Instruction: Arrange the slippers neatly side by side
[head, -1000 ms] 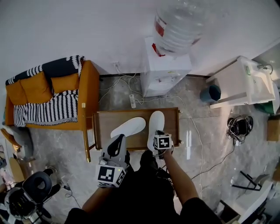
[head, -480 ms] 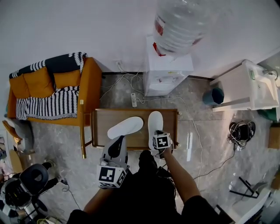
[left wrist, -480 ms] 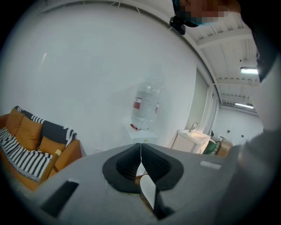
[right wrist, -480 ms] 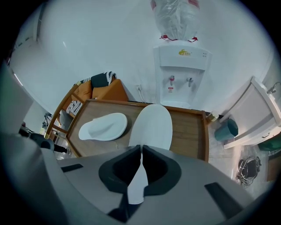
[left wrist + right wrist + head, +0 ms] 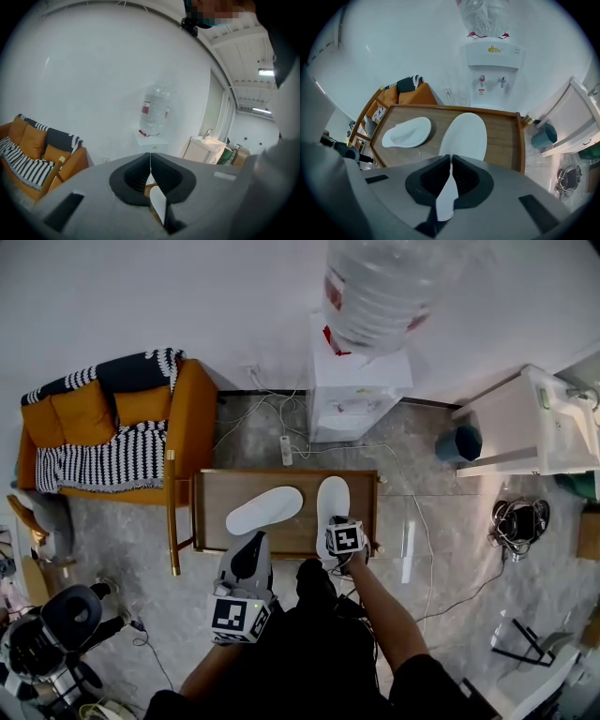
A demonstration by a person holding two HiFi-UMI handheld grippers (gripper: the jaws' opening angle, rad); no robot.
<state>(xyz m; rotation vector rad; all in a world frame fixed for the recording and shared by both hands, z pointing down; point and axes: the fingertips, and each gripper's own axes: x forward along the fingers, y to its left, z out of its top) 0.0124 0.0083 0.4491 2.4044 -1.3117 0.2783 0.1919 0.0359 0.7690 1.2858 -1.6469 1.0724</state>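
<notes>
- Only the head view shows both grippers at once: the left gripper [image 5: 251, 545] hangs off the table's [image 5: 211, 493] near edge, while the right gripper [image 5: 342, 542] sits over the near end of the right slipper [image 5: 333, 502].
- The left gripper view looks almost level at the wall, the sofa [image 5: 42, 157] and the water dispenser [image 5: 152, 119]. Its jaws are closed together with nothing pinched.
- The right gripper view looks steeply down. Its jaws are clamped on the white edge of the right slipper's near end.
- That slipper points straight away from the person.
- The left slipper [image 5: 264, 510] lies tilted beside it, apart, just beyond the left gripper.
</notes>
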